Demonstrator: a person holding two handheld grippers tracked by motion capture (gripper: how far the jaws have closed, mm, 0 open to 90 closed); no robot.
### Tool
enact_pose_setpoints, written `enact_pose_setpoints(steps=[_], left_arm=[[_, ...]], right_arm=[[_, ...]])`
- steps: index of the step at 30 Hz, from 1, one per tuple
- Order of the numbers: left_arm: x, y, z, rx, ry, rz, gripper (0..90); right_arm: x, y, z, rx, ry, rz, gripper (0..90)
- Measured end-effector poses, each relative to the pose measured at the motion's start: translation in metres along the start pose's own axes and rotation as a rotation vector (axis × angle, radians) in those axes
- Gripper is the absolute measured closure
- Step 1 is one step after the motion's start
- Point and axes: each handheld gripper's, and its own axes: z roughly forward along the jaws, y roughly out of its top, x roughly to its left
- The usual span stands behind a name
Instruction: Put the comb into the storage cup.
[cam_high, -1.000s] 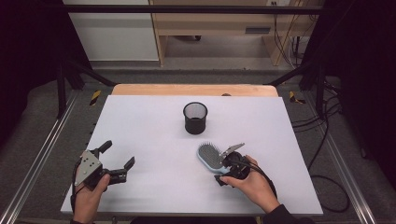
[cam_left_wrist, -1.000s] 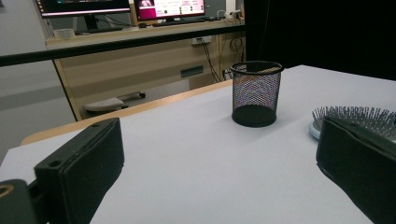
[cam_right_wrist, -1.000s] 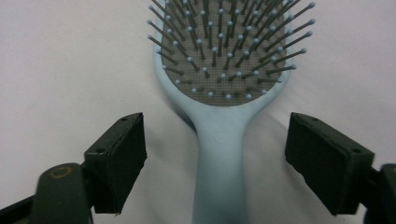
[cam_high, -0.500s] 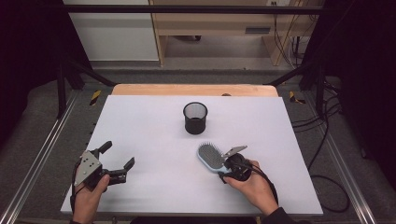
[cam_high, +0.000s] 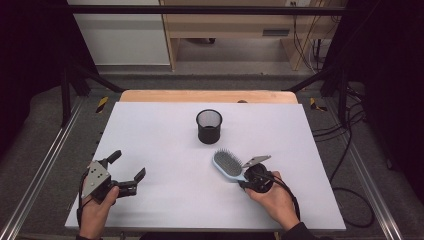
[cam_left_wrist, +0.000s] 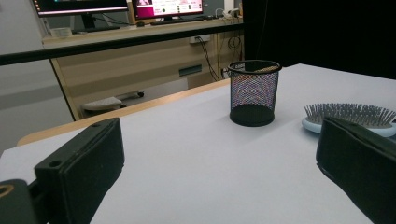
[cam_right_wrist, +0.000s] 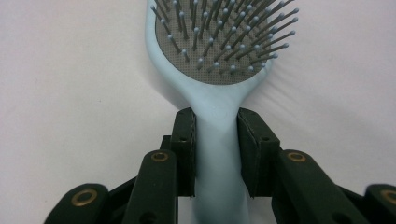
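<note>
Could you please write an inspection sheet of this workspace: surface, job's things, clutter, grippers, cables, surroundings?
Surface: white table, flat, wooden strip at far edge.
Job's things: light blue hairbrush lying bristles up; black mesh cup upright, apart from it.
Clutter: nothing seen.
Grippers: right gripper has just been closing, pads against the brush handle; left gripper open, nothing between its jaws.
Cables: black cable trails from right gripper; more on the floor at right.
Surroundings: wooden desk behind, dark curtains at both sides.

Bare tabletop (cam_high: 160, 135) lies open on the left and far right. Near the middle, the mesh cup (cam_high: 209, 126) stands just beyond the hairbrush (cam_high: 228, 164), leaving a narrow gap between.
</note>
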Motion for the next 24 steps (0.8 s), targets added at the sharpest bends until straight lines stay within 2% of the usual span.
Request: enact_pose_setpoints(steps=[2,3,5,7,8,9,10,12,16,17,18,20,21,22,24], left_arm=[[0.000,-0.001,0.000,0.004,0.001,0.000,1.1],[0.001,-0.001,-0.001,0.004,0.003,-0.002,1.1],[0.003,-0.002,-0.002,0.004,0.009,-0.009,1.1],[0.005,-0.003,-0.002,0.001,0.016,-0.021,1.1],[0.005,-0.003,-0.002,0.000,0.016,-0.026,1.1],[0.005,-0.002,-0.002,-0.001,0.018,-0.033,1.2],[0.005,-0.002,-0.002,-0.006,0.015,-0.043,1.2],[0.003,-0.001,-0.002,-0.008,0.010,-0.050,1.2],[-0.006,0.003,-0.002,-0.015,-0.017,-0.067,1.3],[-0.010,0.005,-0.001,-0.018,-0.029,-0.067,1.3],[-0.014,0.009,0.000,-0.027,-0.038,-0.076,1.3],[-0.024,0.018,0.005,-0.044,-0.065,-0.065,1.5],[-0.033,0.029,0.012,-0.058,-0.090,-0.047,1.5],[-0.033,0.029,0.012,-0.058,-0.090,-0.047,1.6],[-0.040,0.041,0.023,-0.073,-0.119,-0.051,1.6]], right_arm=[[0.000,0.000,0.000,-0.003,-0.001,-0.014,69.5],[-0.001,0.000,0.000,-0.027,-0.011,-0.036,69.6],[-0.002,0.000,-0.001,-0.041,-0.011,-0.040,69.6],[-0.007,0.001,-0.002,-0.094,-0.017,-0.046,69.6],[-0.007,0.001,-0.002,-0.094,-0.017,-0.046,69.6],[-0.008,0.001,-0.003,-0.109,-0.019,-0.045,69.6],[-0.007,0.001,-0.006,-0.142,-0.024,-0.065,69.6],[-0.007,0.001,-0.008,-0.161,-0.021,-0.072,69.6],[-0.004,0.001,-0.016,-0.226,-0.033,-0.098,69.6],[-0.002,0.002,-0.020,-0.268,-0.040,-0.110,69.6],[-0.002,0.002,-0.020,-0.268,-0.040,-0.110,69.6],[0.000,0.004,-0.023,-0.303,-0.047,-0.116,69.6],[0.000,0.008,-0.025,-0.337,-0.051,-0.117,69.6],[0.000,0.010,-0.027,-0.349,-0.055,-0.117,69.6],[0.000,0.013,-0.028,-0.364,-0.060,-0.120,69.6]])
